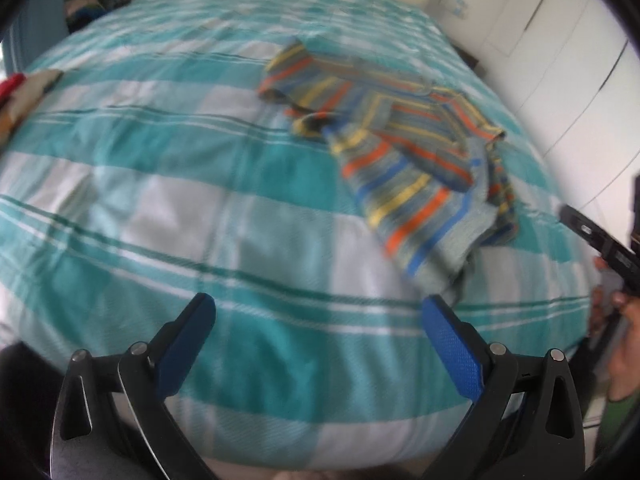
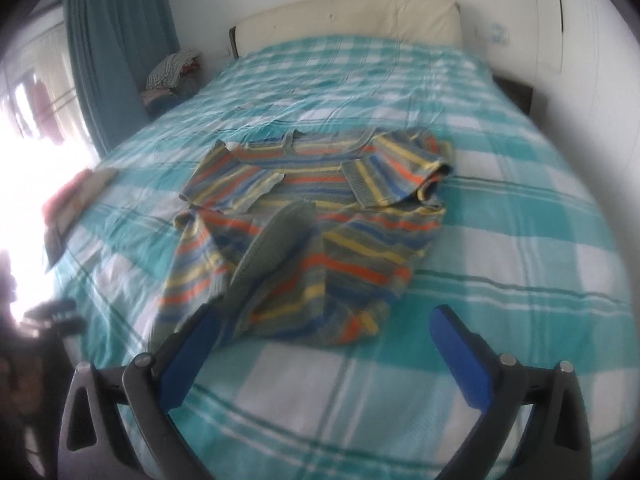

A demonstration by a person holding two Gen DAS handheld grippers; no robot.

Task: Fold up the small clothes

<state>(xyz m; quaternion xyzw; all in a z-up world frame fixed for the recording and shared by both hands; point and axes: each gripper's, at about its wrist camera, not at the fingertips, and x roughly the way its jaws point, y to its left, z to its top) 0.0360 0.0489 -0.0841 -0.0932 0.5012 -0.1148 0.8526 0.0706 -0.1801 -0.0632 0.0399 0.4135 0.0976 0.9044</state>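
Observation:
A small striped sweater (image 2: 312, 224), grey with orange, yellow and blue bands, lies rumpled and partly folded on the teal-and-white checked bed cover (image 2: 500, 240). In the left wrist view the sweater (image 1: 404, 160) lies ahead and to the right. My left gripper (image 1: 320, 320) is open and empty above bare cover, left of the sweater's near edge. My right gripper (image 2: 324, 328) is open and empty just short of the sweater's near hem; its left finger (image 2: 196, 344) is beside the hem. The right gripper's black body also shows at the right edge of the left wrist view (image 1: 600, 236).
A cream headboard (image 2: 348, 16) stands at the far end. A pile of clothes (image 2: 172, 72) sits by a teal curtain (image 2: 120, 48) at the far left. Folded red and beige items (image 2: 76, 200) lie at the bed's left edge. White cupboards (image 1: 560, 60) stand to the right.

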